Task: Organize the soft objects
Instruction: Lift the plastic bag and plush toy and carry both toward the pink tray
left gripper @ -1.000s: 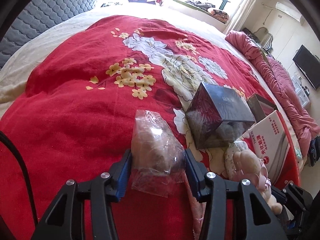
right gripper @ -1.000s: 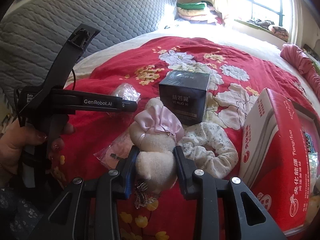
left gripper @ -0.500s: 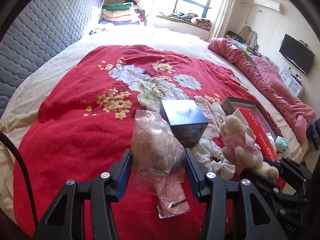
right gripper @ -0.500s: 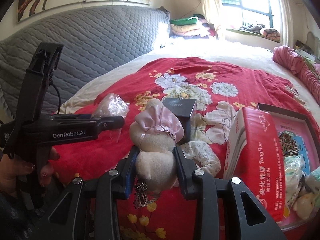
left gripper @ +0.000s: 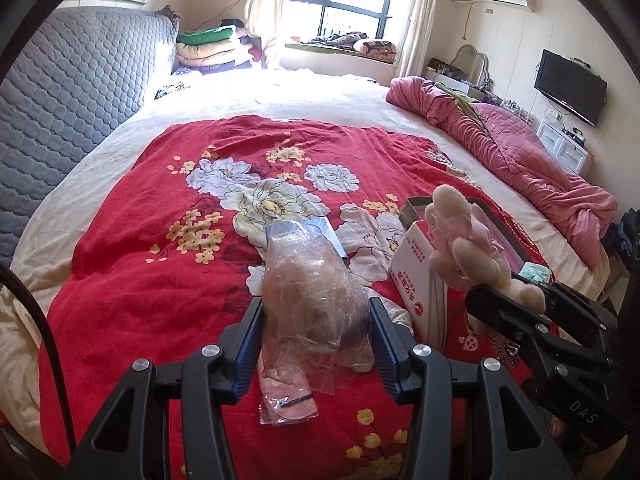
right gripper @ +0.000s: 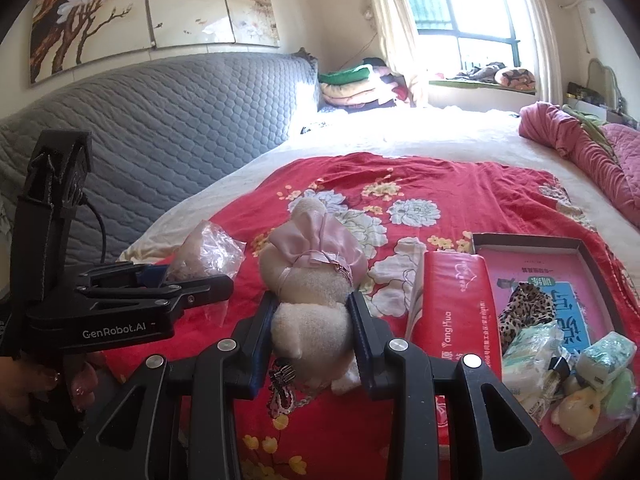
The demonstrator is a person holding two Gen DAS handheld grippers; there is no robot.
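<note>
My left gripper (left gripper: 316, 330) is shut on a clear plastic bag with a brownish soft item (left gripper: 312, 296) and holds it above the red floral bedspread (left gripper: 160, 264). My right gripper (right gripper: 314, 330) is shut on a cream plush toy in a pink dress (right gripper: 312, 276), also lifted. The plush toy (left gripper: 464, 240) and right gripper show at the right of the left wrist view. The bag (right gripper: 204, 252) and left gripper show at the left of the right wrist view. An open red box (right gripper: 560, 280) at the right holds several soft items.
A blue-topped box (left gripper: 316, 228) lies on the bedspread behind the bag. A second small plastic packet (left gripper: 286, 396) lies below the left gripper. The red box's upright lid (right gripper: 460, 312) stands beside the plush toy. A grey quilted headboard (right gripper: 160, 140) is left; a pink quilt (left gripper: 520, 168) is right.
Both grippers have risen with their loads, so the bed now lies farther below. The dark box and the white scrunchie stay down on the bedspread.
</note>
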